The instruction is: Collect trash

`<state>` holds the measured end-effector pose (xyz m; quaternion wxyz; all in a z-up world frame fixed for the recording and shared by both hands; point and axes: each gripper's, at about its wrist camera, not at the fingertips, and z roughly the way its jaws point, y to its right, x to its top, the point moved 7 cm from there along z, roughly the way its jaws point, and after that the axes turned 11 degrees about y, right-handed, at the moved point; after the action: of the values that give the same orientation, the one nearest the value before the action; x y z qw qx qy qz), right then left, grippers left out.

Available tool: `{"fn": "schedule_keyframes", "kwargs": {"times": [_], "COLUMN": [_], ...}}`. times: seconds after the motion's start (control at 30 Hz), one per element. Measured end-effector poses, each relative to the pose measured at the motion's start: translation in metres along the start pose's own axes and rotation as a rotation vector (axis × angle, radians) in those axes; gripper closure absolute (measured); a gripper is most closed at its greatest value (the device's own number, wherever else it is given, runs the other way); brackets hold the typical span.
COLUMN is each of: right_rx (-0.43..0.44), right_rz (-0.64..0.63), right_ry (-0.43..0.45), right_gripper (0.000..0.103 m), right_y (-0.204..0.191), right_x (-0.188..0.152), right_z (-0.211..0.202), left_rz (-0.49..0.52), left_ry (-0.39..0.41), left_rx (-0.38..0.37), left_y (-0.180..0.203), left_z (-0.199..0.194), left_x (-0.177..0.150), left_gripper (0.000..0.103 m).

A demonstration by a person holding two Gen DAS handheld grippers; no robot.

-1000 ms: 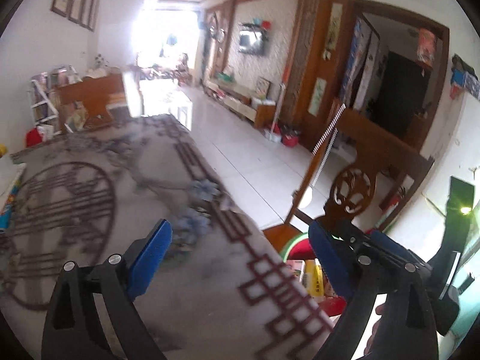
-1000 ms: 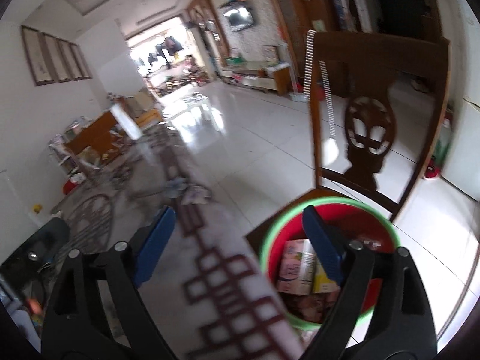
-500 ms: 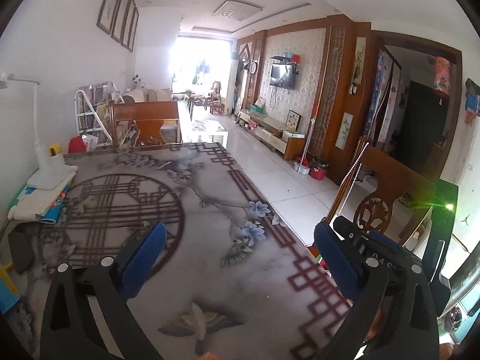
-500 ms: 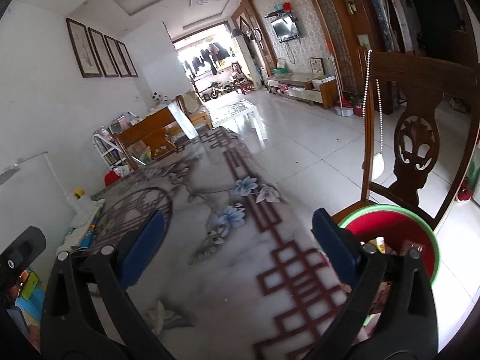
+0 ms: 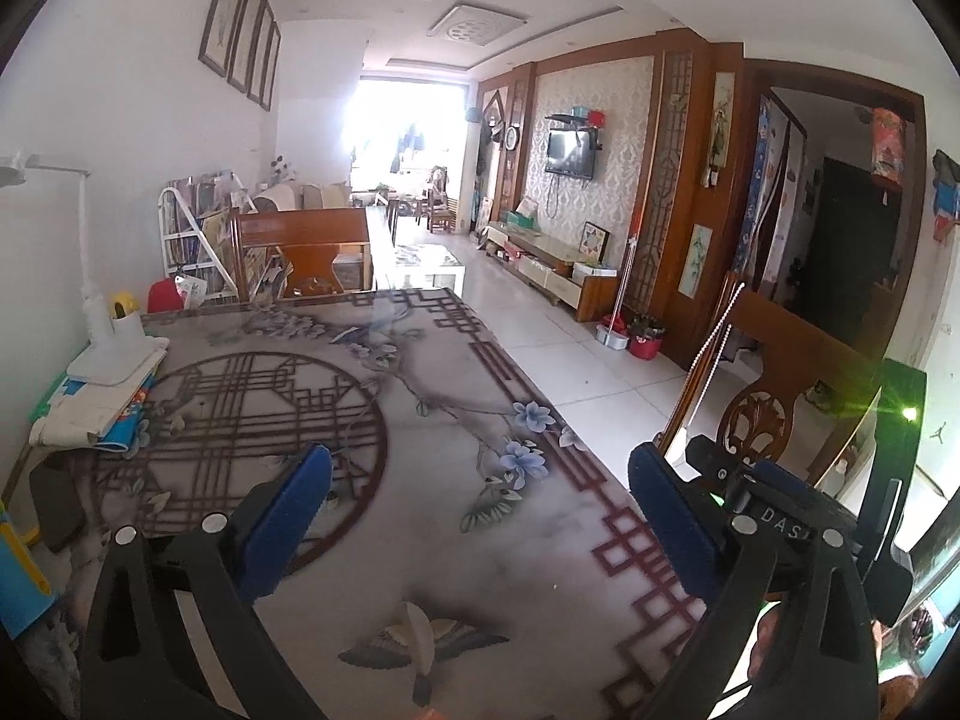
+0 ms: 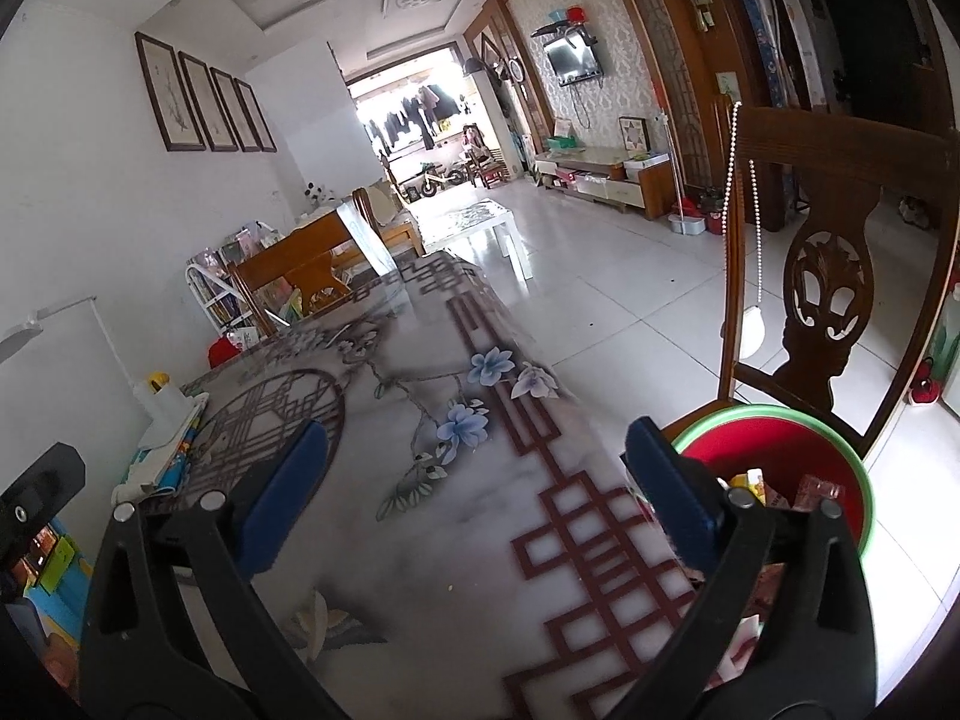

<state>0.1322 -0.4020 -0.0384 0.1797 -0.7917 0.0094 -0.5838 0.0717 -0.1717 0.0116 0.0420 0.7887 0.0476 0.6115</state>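
Note:
A red bin with a green rim (image 6: 840, 456) stands on the seat of a wooden chair (image 6: 834, 276) at the table's right edge and holds several cartons and wrappers (image 6: 759, 483). My right gripper (image 6: 474, 498) is open and empty above the patterned table (image 6: 468, 516), its right finger in front of the bin. My left gripper (image 5: 480, 516) is open and empty over the same table (image 5: 420, 420). The right gripper's body (image 5: 762, 510) shows at the right of the left wrist view. I see no loose trash on the tabletop.
A white desk lamp base (image 5: 114, 354) with stacked books and papers (image 5: 90, 408) sits at the table's left edge. A dark flat object (image 5: 57, 507) lies nearer. A wooden chair (image 5: 300, 252) stands at the far end. Tiled floor (image 6: 630, 300) lies right.
Both grippers have pulled back and tilted up from the bin and table edge. More of the tabletop and room now shows. Both stay open.

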Motion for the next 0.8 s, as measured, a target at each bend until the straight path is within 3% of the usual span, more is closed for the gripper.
{"fn": "schedule_keyframes", "kwargs": {"times": [0.3,0.8], "right_rx": [0.0,-0.001], "right_rz": [-0.018,-0.031], "right_ry": [-0.008,-0.014], "right_gripper": [0.005,0.005], "right_y": [-0.004,-0.005], "right_x": [-0.001,-0.004], "right_z": [0.003,0.006], "left_rz": [0.038,0.007], "left_ry": [-0.008,-0.022], "left_rx": [0.03,0.017], "left_y": [0.0,-0.004], "left_z": [0.002,0.004], "left_x": [-0.008,-0.01], "left_gripper": [0.008,0.008]}}
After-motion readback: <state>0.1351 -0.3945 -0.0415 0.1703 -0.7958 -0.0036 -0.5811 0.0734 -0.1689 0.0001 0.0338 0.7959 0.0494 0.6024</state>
